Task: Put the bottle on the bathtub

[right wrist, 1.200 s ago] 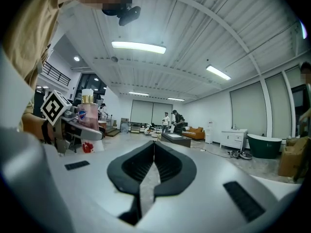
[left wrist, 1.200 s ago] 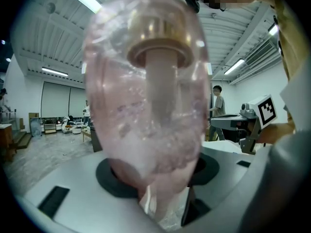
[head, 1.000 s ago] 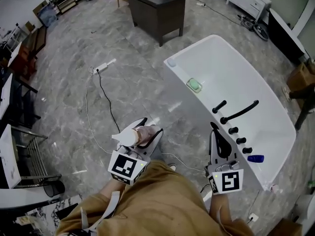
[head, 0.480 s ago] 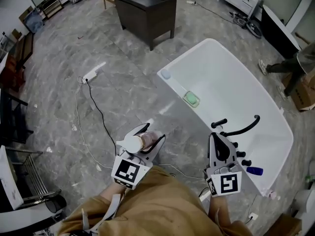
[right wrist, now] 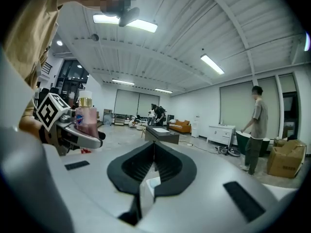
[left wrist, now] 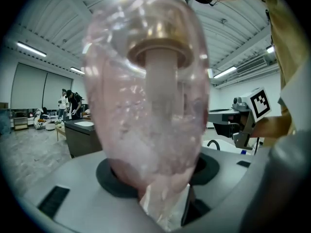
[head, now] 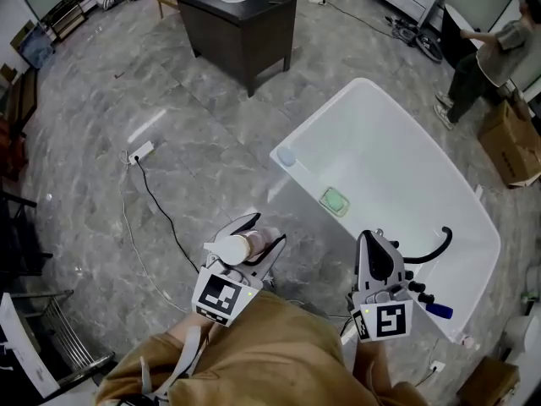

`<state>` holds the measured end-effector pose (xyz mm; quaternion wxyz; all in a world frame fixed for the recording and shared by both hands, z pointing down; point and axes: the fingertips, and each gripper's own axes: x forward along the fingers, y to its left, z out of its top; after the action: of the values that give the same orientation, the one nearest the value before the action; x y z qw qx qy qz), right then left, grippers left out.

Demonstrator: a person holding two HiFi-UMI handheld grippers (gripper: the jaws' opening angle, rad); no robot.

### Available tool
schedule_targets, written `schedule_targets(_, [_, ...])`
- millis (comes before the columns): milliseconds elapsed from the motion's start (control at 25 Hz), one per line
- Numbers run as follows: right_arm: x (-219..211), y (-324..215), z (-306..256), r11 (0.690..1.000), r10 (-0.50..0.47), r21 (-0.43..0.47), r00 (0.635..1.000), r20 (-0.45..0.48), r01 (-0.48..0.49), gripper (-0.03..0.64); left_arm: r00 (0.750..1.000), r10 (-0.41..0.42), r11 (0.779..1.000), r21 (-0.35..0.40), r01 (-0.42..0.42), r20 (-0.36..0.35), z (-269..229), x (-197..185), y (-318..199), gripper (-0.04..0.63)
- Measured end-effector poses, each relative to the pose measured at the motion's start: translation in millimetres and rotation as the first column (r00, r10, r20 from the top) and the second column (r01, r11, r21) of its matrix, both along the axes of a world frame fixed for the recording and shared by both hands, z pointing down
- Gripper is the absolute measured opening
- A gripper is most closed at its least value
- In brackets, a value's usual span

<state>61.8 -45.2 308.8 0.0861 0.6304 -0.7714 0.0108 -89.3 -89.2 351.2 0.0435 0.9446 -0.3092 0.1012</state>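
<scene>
The left tongs grip a translucent pink plastic bottle with a gold collar. Their jaws press on its two sides, and the bottle fills most of the left gripper view. In the right gripper view it stands upright between those jaws. It hangs over the grey marble-patterned floor, just left of the near end of the white oval bathtub and not touching it.

The right tongs are closed and empty, their jaws meeting along one line in their own view. In the head view they point over the near rim of the bathtub, beside a curved black faucet and a small blue object.

On the tub's left rim lies a green soap-like block, with a pale blue round piece farther along. A dark wooden cabinet with a white basin stands far behind. A white power strip lies on the floor at left. A person stands far right near a cardboard box.
</scene>
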Motion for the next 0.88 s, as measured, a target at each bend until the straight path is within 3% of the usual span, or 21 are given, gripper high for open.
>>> schedule_targets(400, [13.7, -29.3, -0.8, 0.996, 0.089, -0.022, 0.996, -0.019, -0.089, 0.006, 0.996, 0.091, 0.996, -0.008, -0.091, -0.012, 5.0, 25.7, -48.2, 0.245])
schedule_targets(880, [49.0, -63.9, 0.4, 0.999, 0.033, -0.002, 0.999, -0.005, -0.033, 0.006, 0.997, 0.073, 0.997, 0.016, -0.073, 0.01, 3.8, 73.1, -69.5, 0.245])
